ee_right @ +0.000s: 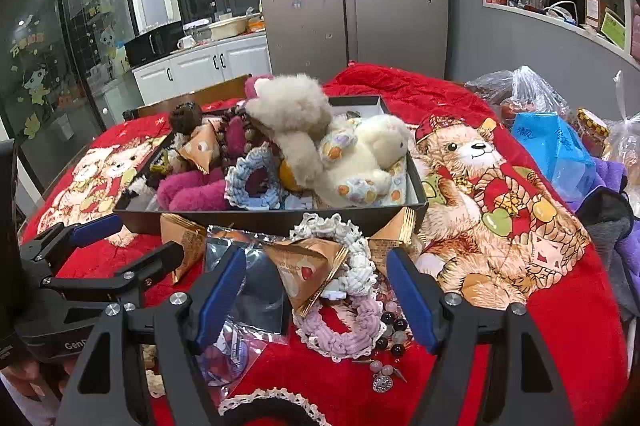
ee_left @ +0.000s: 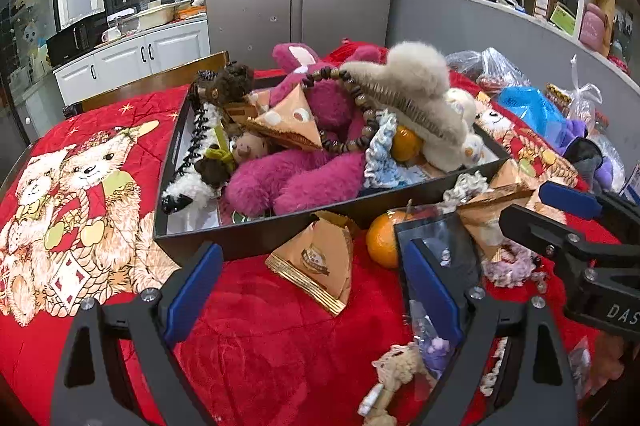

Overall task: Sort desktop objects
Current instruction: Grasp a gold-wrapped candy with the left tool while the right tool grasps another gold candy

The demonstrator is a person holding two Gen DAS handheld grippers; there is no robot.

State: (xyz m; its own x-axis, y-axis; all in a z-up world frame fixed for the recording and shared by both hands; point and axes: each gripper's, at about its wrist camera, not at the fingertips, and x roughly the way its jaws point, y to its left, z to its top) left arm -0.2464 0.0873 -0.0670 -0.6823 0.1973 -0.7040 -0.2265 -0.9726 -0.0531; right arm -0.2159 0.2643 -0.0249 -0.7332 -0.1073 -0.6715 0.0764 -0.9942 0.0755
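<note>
Left tongs and right tongs are gaping wide, gripping nothing. Both are hovering over loose scrunchies and a triangular snack packet lying before the stuffed black box.

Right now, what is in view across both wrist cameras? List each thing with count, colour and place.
box: one, black, mid-table, full of toys
pink plush: one, magenta, in box
cream plush: one, in box's right end
grey furry clip: one, atop box pile
triangular packets: several, orange-gold, in and before box
orange: one, before box
lilac scrunchie: one, before box
blanket: one, red, covering table
left gripper: open, empty
right gripper: open, empty
</note>
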